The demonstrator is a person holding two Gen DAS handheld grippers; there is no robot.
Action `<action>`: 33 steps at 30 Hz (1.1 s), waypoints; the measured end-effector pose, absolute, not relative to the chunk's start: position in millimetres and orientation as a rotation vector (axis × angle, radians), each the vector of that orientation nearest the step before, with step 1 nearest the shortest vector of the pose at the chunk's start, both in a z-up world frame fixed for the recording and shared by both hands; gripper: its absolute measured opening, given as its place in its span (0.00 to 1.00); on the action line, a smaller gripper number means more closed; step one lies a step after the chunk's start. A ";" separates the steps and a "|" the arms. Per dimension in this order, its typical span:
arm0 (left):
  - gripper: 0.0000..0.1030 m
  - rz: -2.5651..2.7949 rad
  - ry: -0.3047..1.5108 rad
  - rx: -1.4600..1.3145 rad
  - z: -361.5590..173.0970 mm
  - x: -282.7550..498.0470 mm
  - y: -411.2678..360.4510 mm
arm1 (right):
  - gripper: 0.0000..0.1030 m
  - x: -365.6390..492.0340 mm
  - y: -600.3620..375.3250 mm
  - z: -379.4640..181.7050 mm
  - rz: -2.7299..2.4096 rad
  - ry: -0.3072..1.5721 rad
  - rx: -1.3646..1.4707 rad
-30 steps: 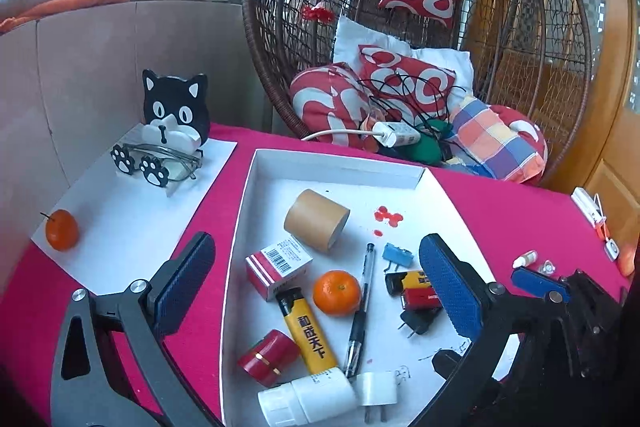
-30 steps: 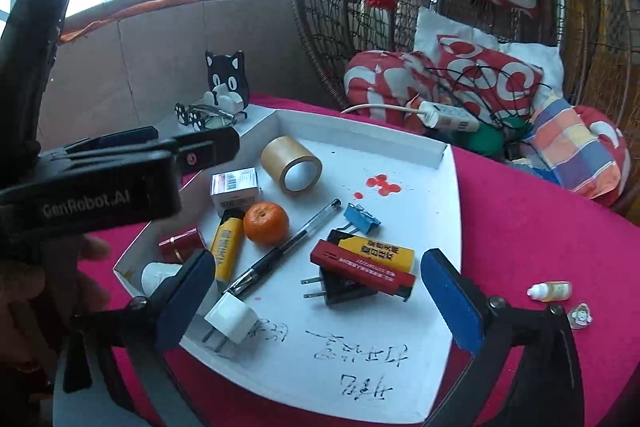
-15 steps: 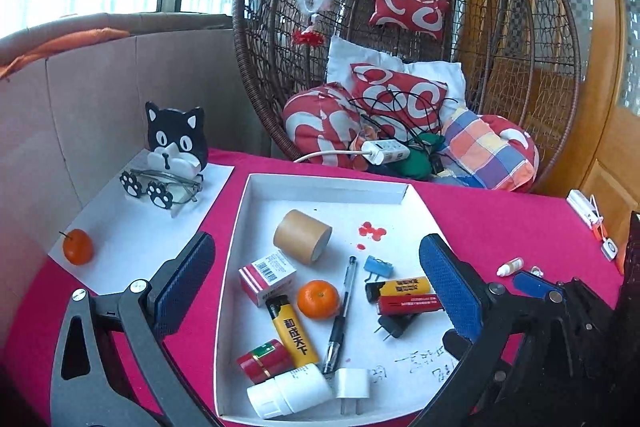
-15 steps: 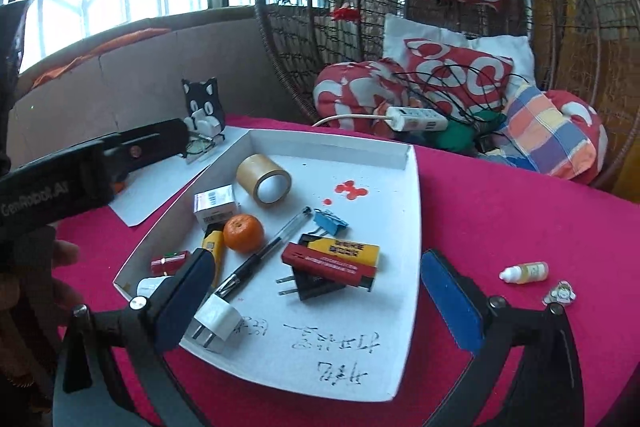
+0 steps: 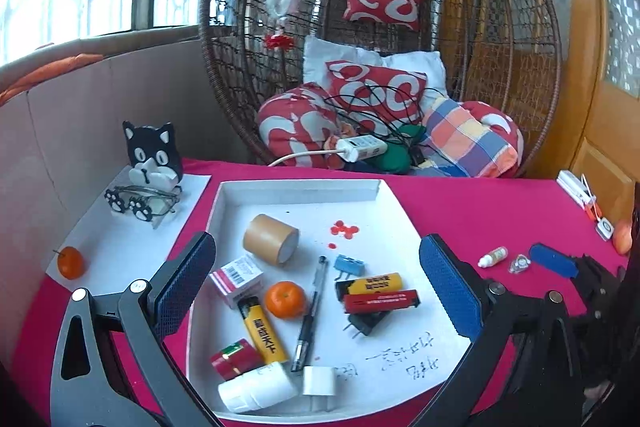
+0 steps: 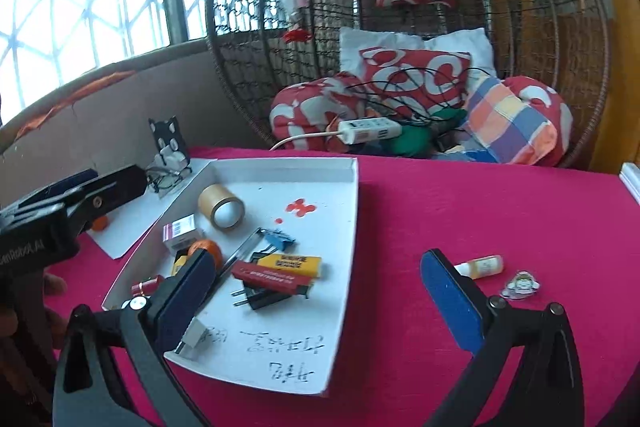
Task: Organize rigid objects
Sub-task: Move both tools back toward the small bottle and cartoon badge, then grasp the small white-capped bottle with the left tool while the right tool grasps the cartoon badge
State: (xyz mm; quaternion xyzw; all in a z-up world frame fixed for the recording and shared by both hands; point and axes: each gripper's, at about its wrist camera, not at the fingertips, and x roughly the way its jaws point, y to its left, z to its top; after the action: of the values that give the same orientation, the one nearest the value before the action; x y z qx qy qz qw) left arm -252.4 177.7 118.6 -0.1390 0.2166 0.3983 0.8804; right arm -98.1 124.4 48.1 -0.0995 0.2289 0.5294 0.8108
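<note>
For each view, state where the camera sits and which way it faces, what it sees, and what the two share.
Left wrist: on the left gripper, facing forward and down over the white tray; its open jaws frame the clutter, and the right gripper's blue pad shows at right.
Right wrist: on the right gripper, further right, facing the tray's right edge and the dropper bottle; the left gripper's body crosses at left.
Shared: tray, tape roll, hanging wicker chair.

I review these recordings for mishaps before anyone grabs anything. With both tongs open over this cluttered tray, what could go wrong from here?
1. The red box lies on the yellow box and the black plug; gripping one may drag the others.
2. The orange and tape roll could roll if nudged.
3. The dropper bottle beside the right tongs could get knocked.
</note>
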 end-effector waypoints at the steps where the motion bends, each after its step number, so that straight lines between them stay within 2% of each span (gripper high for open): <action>1: 1.00 0.823 0.455 -0.282 119.0 -249.1 174.8 | 1.00 -93.4 120.7 49.2 1.123 0.491 -0.197; 15: 1.00 0.672 0.525 -0.198 117.9 -187.8 142.2 | 1.00 -22.4 57.4 63.8 0.965 0.493 -0.025; 24: 1.00 0.396 0.618 -0.089 104.9 -94.3 111.1 | 1.00 51.2 -19.2 53.2 0.755 0.556 0.162; 27: 1.00 0.309 0.699 -0.038 89.0 -52.8 102.3 | 1.00 63.1 -33.6 47.0 0.731 0.582 0.195; 33: 1.00 0.225 0.891 -0.118 36.7 12.9 118.4 | 1.00 77.6 -48.8 37.2 0.721 0.607 0.213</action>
State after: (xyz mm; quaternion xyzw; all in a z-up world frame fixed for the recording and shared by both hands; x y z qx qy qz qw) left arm 12.9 118.4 36.7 -0.0569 0.4297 0.1086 0.8946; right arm 77.6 -48.8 37.2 0.1026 0.2919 0.3465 0.8856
